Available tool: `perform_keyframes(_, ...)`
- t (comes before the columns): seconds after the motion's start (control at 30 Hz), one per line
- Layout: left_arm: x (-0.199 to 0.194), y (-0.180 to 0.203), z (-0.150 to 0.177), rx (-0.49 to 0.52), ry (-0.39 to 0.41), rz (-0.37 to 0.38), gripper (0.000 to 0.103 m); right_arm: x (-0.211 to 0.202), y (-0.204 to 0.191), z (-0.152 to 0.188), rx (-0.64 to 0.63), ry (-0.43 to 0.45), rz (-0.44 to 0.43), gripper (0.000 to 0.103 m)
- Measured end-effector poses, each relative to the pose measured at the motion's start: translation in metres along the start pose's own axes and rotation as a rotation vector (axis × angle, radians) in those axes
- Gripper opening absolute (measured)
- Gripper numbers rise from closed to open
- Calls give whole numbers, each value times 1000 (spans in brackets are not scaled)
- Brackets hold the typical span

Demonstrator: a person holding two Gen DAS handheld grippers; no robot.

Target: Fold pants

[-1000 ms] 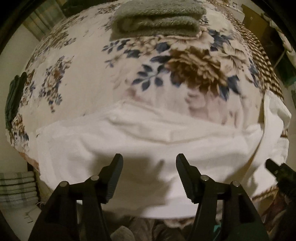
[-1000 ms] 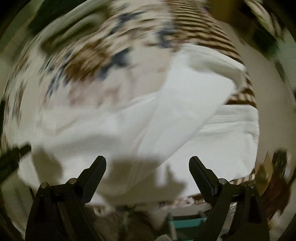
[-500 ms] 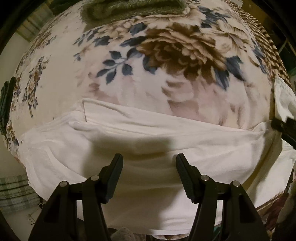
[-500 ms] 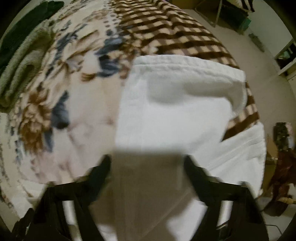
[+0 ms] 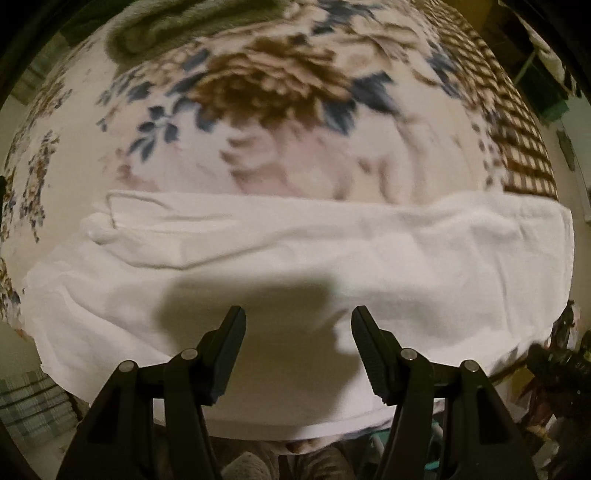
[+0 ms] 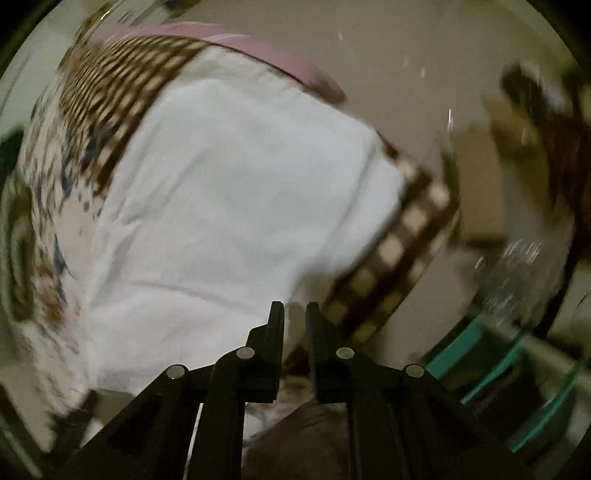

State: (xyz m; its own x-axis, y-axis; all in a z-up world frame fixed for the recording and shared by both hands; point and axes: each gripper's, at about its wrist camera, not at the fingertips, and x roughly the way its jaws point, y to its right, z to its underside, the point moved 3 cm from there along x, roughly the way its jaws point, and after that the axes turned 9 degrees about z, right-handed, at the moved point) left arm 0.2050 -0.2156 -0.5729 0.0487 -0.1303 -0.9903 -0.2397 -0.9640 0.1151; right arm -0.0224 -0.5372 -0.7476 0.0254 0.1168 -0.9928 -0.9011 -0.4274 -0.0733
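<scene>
White pants (image 5: pixel 295 251) lie flat across the near edge of the floral blanket (image 5: pixel 258 122), folded olive towel (image 5: pixel 177 26) beyond. My left gripper (image 5: pixel 297 325) hangs wide apart above them. My right gripper (image 6: pixel 294 314) is nearly closed, holding nothing I can see, by the pants' end; blurry.

- Your pants (image 5: pixel 295 258) are lying flat across the near edge of the bed, on top of the blanket (image 5: pixel 280 122), spanning from left to right
- A folded towel (image 5: pixel 177 26) is sitting on the blanket at the far side, behind the pants and well apart from them
- Your left gripper (image 5: pixel 297 325) is hovering over the near middle of the pants
- Your right gripper (image 6: pixel 294 314) is sitting at the near right corner of the pants (image 6: pixel 229 206), by the bed's edge
</scene>
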Motion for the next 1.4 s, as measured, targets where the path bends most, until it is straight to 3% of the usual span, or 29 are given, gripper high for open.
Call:
perform_keyframes(0.03, 3, 2, 3, 4, -4, -2, 57, 1, 5, 1, 17, -4, -39, 42)
perform_keyframes(0.07, 5, 3, 5, 7, -8, -5, 57, 1, 9, 2, 22, 5, -73, 44)
perform_keyframes(0.17, 13, 5, 12, 9, -24, -15, 57, 7, 12, 2, 33, -4, -135, 44)
perform_keyframes(0.3, 17, 8, 20, 15, -24, -32, 57, 32, -8, -15, 30, -65, -126, 44)
perform_keyframes(0.37, 16, 8, 21, 18, -22, -35, 57, 35, -6, -13, 29, -46, -108, 33)
perform_keyframes(0.4, 15, 13, 22, 19, -21, -38, 57, 30, -8, -15, 29, -18, -92, 10)
perform_keyframes(0.43, 14, 16, 21, 21, -20, -40, 57, 25, -11, -14, 13, 14, -60, 4)
perform_keyframes(0.57, 5, 7, 20, 15, -20, -35, 57, -8, -6, 4, -56, 127, -36, 3)
perform_keyframes(0.7, -1, -9, 21, -4, -23, -29, 57, -34, 13, 15, -68, 160, -16, 3)
perform_keyframes(0.8, -1, -21, 25, -27, -21, -32, 57, -36, 20, 8, -75, 131, 0, 3)
perform_keyframes(0.9, 4, -36, 31, -60, -32, -31, 57, -7, 8, -3, -112, 52, 41, 10)
perform_keyframes(0.97, -1, -53, 37, -89, -25, -28, 57, 9, -2, -5, -125, -32, 51, 25)
perform_keyframes(1.0, -5, -65, 41, -105, -18, -30, 57, 9, -7, -3, -120, -46, 22, 42)
perform_keyframes(1.03, -9, -75, 44, -119, -14, -34, 57, 3, -12, 0, -124, -42, 7, 49)
perform_keyframes(1.17, -28, -134, 60, -208, -1, -52, 57, -19, -40, 34, -208, -43, -19, 49)
perform_keyframes(1.4, -53, -275, 106, -393, 4, -131, 57, -7, -117, 152, -349, -227, -156, 49)
